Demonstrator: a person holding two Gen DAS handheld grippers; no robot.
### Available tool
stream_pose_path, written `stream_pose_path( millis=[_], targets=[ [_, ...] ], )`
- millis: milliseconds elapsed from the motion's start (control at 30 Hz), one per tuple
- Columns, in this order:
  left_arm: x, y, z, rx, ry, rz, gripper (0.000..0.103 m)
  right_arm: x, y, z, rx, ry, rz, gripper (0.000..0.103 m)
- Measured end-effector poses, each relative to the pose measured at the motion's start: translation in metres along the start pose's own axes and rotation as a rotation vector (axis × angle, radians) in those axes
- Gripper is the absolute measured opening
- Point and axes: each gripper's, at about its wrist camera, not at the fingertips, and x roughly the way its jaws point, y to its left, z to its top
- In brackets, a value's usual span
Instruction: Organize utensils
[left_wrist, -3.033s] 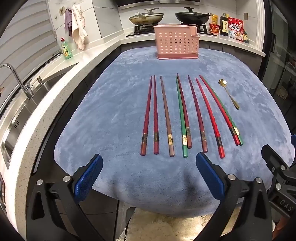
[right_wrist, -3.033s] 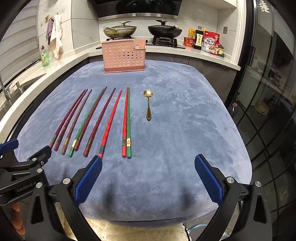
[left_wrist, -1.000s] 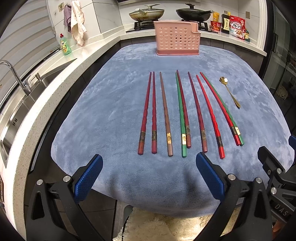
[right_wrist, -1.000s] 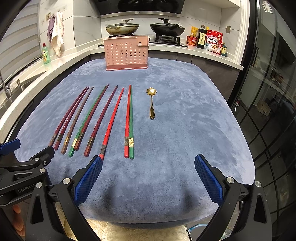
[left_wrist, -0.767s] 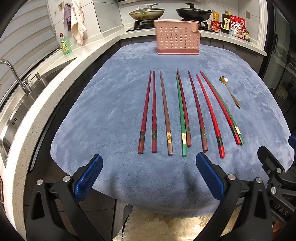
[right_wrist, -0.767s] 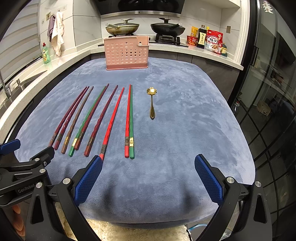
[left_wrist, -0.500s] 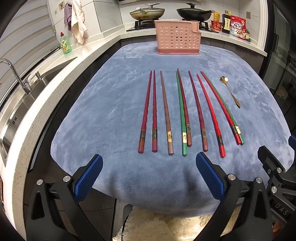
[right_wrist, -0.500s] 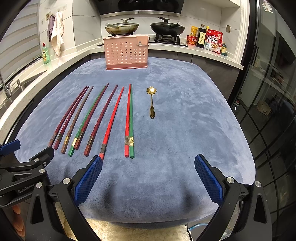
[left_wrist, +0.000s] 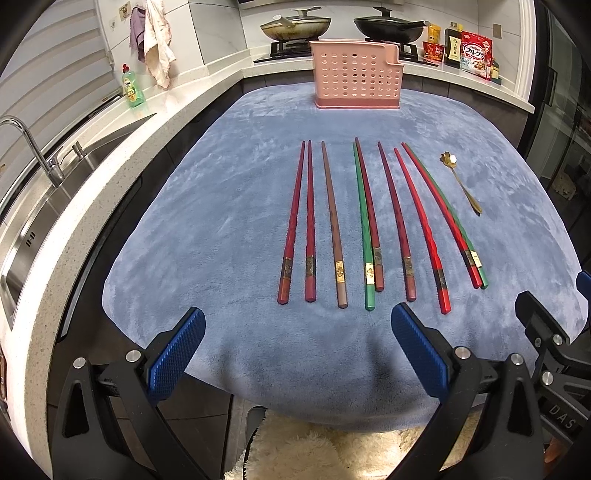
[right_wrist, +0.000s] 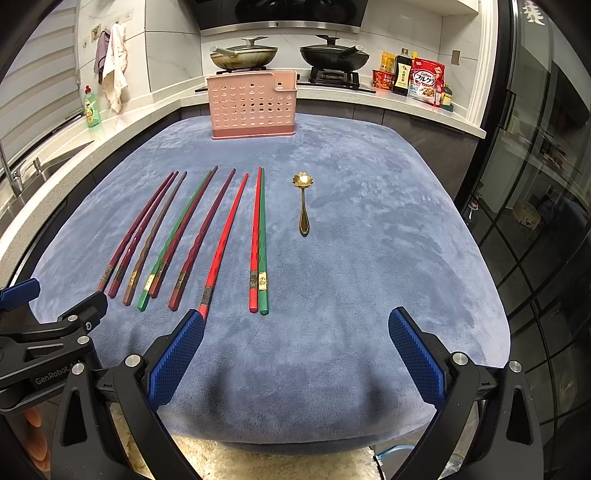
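Both tools stood wide and empty at the near edge of the bench (left_wrist: 207, 206): the left tool (left_wrist: 295, 350), the right tool (right_wrist: 295, 350). Nine chopsticks (left_wrist: 334, 221) lay side by side on the blue cloth, a gold spoon (right_wrist: 303, 203) just beside them. The pink holder (right_wrist: 253, 107) stood well apart at the far edge, nothing between. Pans (right_wrist: 243, 55) sat behind.

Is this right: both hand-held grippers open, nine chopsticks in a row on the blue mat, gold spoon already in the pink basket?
Not quite. The gold spoon is not in the pink basket; it lies on the blue mat, just right of the chopsticks, as the right wrist view shows. The rest holds: left hand-held gripper and right hand-held gripper are open.
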Motion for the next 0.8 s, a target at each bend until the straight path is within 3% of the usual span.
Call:
stream_pose_path(
  millis=[433,800],
  targets=[
    [0.004,0.003,0.001,-0.010,0.015,-0.001,0.096,0.002,0.000,-0.001,0.003,0.006,0.002,0.096],
    [0.044,0.050,0.016,-0.157,0.063,-0.011,0.096,0.021,-0.019,0.007,0.050,0.025,-0.006,0.096]
  ],
)
